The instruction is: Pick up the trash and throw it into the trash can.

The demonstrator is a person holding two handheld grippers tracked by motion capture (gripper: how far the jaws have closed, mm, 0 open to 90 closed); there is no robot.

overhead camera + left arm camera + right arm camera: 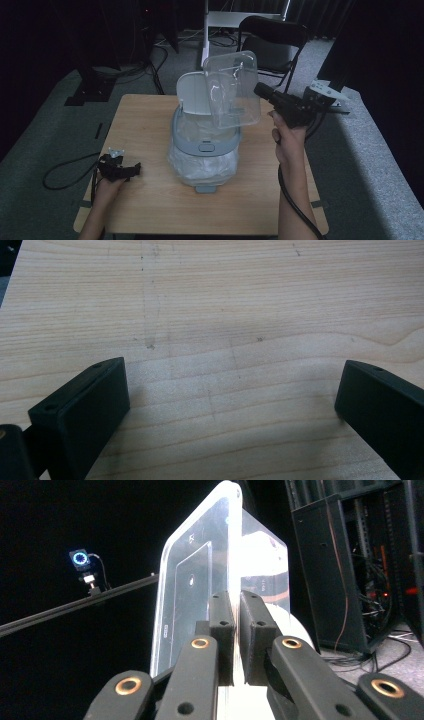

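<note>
A clear plastic container [232, 90] hangs tilted on its side above the grey waste bin [205, 146], its opening facing the bin's raised white lid [192, 92]. My right gripper [261, 91] is shut on the container's right wall. In the right gripper view the two jaws of the right gripper [236, 610] pinch the thin edge of the container [190, 590]. A clear bag lines the bin. My left gripper [122, 169] rests on the wooden table [145, 115] at the front left. In the left gripper view the left gripper [232, 395] stands open over bare wood [225, 305].
A black folding chair [272, 37] and a white stand [220, 20] are behind the table. A cable [65, 172] loops on the carpet at the left. A small camera on a rail [80, 559] and an equipment rack [360, 555] show behind the container.
</note>
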